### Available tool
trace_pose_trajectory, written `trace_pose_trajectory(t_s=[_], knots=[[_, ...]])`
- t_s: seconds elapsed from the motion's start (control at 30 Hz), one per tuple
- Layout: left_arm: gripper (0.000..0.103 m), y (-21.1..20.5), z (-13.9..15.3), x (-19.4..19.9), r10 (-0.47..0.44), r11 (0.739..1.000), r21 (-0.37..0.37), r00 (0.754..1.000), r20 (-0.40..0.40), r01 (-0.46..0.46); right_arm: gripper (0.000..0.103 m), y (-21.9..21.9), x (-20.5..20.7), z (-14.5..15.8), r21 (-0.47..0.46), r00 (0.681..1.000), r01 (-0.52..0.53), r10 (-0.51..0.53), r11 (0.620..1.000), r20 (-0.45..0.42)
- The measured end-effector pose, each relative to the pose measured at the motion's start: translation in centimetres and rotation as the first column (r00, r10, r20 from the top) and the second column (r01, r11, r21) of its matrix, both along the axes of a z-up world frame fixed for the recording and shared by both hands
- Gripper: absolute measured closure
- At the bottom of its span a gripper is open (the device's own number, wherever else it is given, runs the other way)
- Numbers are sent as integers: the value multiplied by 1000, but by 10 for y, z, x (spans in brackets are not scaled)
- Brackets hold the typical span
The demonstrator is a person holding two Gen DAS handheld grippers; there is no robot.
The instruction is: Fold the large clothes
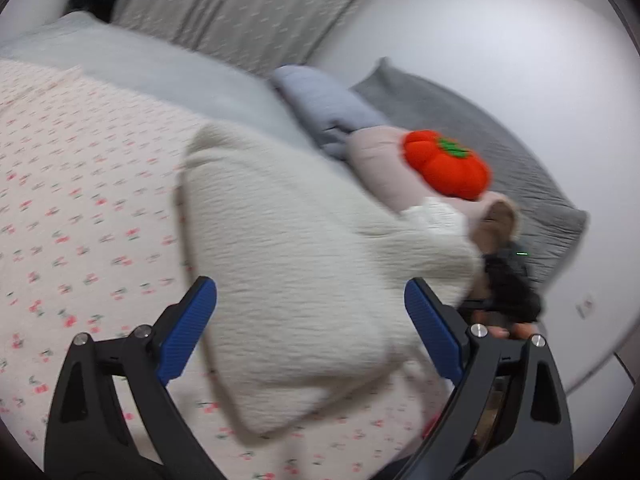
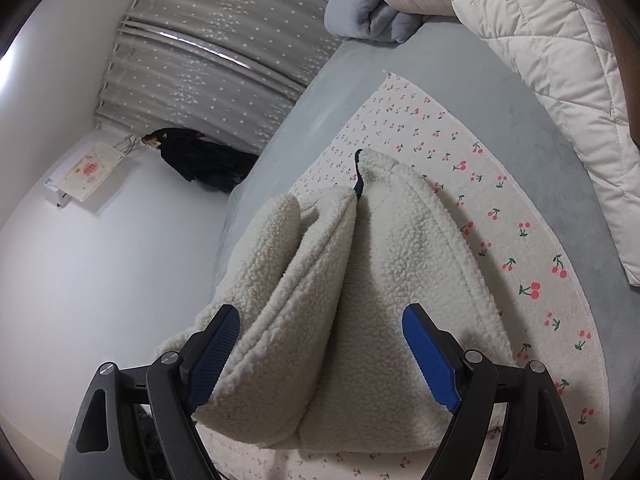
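Observation:
A cream fleece garment [image 1: 292, 264] lies folded into a thick bundle on a cherry-print cloth [image 1: 80, 184] spread on the bed. My left gripper [image 1: 310, 320] is open, its blue pads on either side of the bundle's near end, not closed on it. In the right wrist view the same fleece garment [image 2: 360, 280] lies in folded layers with a dark zipper [image 2: 358, 184] at its far tip. My right gripper [image 2: 320, 352] is open, its jaws wide around the garment's near edge. The other gripper with a hand [image 1: 508, 292] shows at the bundle's right.
A red pumpkin cushion [image 1: 448, 164] rests on a pink pillow [image 1: 384, 160]; a blue-grey blanket [image 1: 324, 108] and a grey pillow [image 1: 500, 152] lie behind. A white quilted duvet [image 2: 552, 80] covers the bed's right. Grey curtains [image 2: 224, 52] and a dark garment [image 2: 200, 156] stand by the white wall.

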State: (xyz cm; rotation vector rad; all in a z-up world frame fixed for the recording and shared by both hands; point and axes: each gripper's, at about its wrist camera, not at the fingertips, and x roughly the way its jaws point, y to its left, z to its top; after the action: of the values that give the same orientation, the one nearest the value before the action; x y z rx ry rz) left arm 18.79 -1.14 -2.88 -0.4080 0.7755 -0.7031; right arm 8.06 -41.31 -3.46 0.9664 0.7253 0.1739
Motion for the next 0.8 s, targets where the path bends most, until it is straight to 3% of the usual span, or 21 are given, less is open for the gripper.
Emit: trace_pose_trajectory(t_s=[0.13,0.27,0.37,0.5,0.53,0.6,0.67,0.73,0.8], knots=[[8,-2,-24,24,82,996,54,989,-120,-76,16,7,8,5,2,1000,-15,15,1000,13],[8,-11,-45,41,92,995,56,976,-197,-82,14,19,27,2,57,998,-67,67,996,4],[8,-12,-57,47,80,997,2,969,-233,-82,13,27,49,-2,118,989,-147,147,982,9],[8,-7,-69,53,59,991,-94,951,-303,-92,12,32,73,-24,316,983,-171,184,933,-13],[8,-6,-72,55,54,990,-107,948,-315,-92,12,36,77,-26,329,980,-181,197,927,-16],[8,-5,-75,58,53,987,-124,943,-328,-98,12,48,86,-21,271,976,-203,217,941,-22],[8,-3,-75,59,68,986,-121,941,-331,-114,16,65,92,-15,130,972,-224,231,966,-41],[8,1,-70,58,104,984,-105,943,-315,-144,53,81,94,-6,-7,974,-226,225,974,-38],[8,7,-61,55,158,976,-103,948,-276,-192,64,93,90,9,-107,976,-215,216,971,6]])
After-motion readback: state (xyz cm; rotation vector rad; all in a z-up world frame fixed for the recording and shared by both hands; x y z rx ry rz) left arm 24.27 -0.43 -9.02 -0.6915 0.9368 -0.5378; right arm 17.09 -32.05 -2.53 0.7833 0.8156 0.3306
